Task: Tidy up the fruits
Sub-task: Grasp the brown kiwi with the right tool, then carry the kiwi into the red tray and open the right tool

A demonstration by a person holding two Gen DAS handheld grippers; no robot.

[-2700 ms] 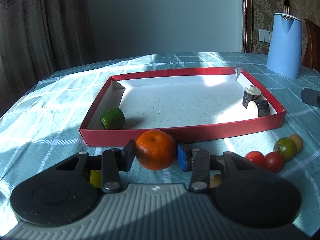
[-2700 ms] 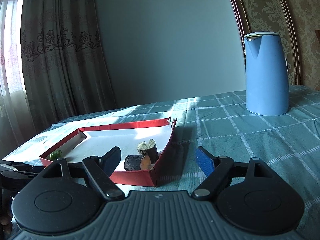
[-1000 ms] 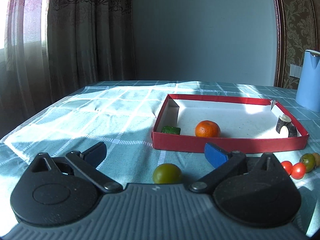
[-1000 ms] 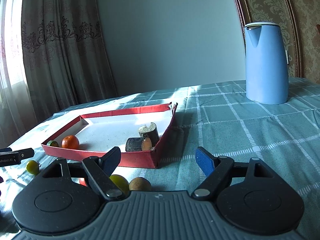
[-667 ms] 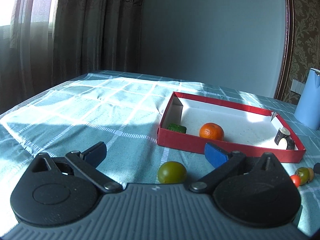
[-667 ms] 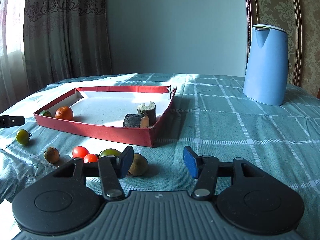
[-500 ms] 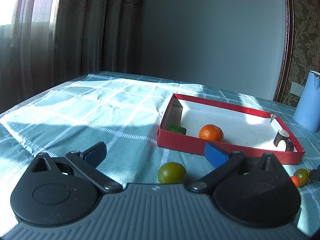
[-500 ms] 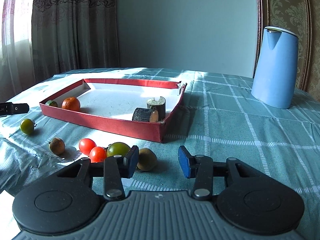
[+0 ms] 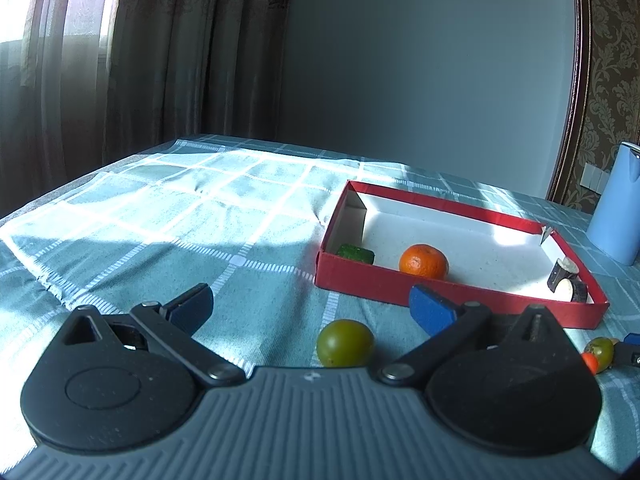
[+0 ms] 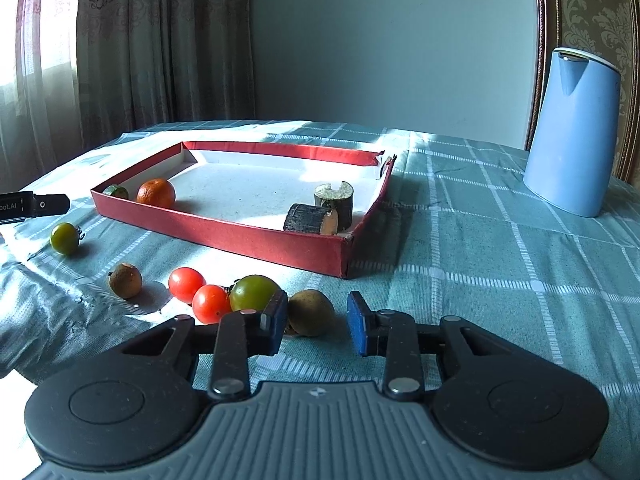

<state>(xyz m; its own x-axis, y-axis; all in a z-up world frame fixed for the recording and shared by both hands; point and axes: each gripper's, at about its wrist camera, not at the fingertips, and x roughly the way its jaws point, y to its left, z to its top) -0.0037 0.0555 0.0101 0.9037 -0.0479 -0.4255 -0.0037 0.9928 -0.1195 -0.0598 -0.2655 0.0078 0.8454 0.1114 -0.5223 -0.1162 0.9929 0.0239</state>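
My right gripper (image 10: 317,322) sat low on the table (image 10: 480,264), fingers narrowed around a dull brown fruit (image 10: 311,312) but not gripping it. Beside it lay a green tomato (image 10: 256,293) and two red ones. My left gripper (image 9: 312,304) gaped wide over another green tomato (image 9: 345,342). The glossy orange (image 9: 423,261) rested inside the red tray (image 9: 460,290).

Left tool (image 9: 310,302) wide apart, right tool (image 10: 318,322) narrower, both unloaded.
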